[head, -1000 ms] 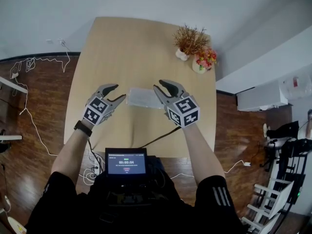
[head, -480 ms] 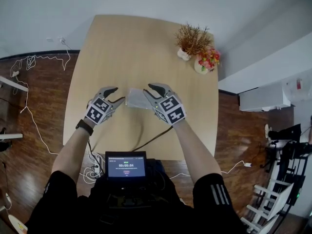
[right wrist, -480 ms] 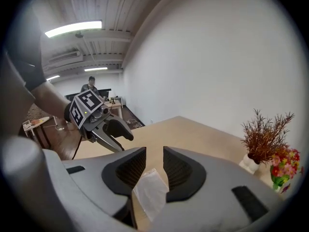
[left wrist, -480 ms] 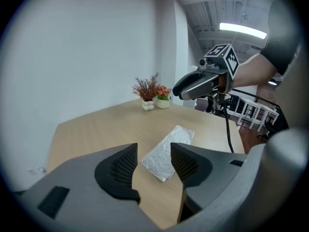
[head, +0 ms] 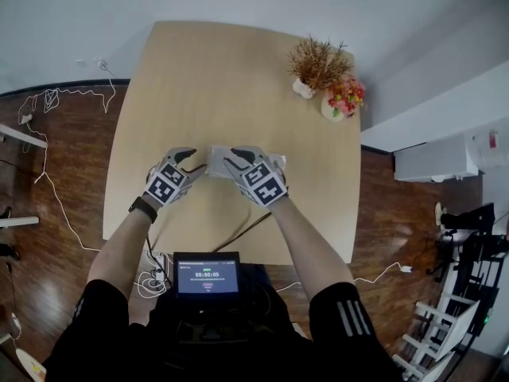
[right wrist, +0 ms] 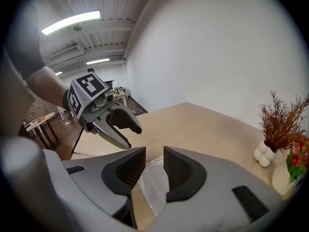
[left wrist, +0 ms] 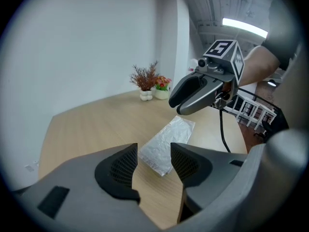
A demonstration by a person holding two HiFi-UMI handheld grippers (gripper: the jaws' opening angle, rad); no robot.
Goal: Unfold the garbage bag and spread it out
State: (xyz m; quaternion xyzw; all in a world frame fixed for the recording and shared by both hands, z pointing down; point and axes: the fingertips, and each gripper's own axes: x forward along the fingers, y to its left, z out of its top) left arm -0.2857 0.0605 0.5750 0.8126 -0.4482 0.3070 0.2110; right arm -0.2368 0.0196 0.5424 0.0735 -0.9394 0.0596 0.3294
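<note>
On the table's middle, nearer the front edge than the far one, the folded garbage bag (head: pixel 216 153) lies flat as a thin, translucent white packet, long side running left to right. The left gripper (head: pixel 193 162) sits at the bag's left end, jaws fairly wide with nothing pressed between them; its own view shows the bag's near corner through the gap, just ahead of the pads. The right gripper (head: pixel 235 159) hangs over the bag's middle, jaws apart but narrower, film showing below the gap and no pad squeezing it; whether it touches the film, you can't tell. Judgement: the bag is very light, limp and slick, so it will slide on the wood and its layers will cling together. Don't pinch the whole stack in the middle. Pin one end down with one gripper, nip only the top fold's loose edge or corner with the other, and peel outward. It is thin, so go gently or it may stretch or tear. The two flower pots (head: pixel 328 95) stand at the far right corner, well apart from the bag.
</note>
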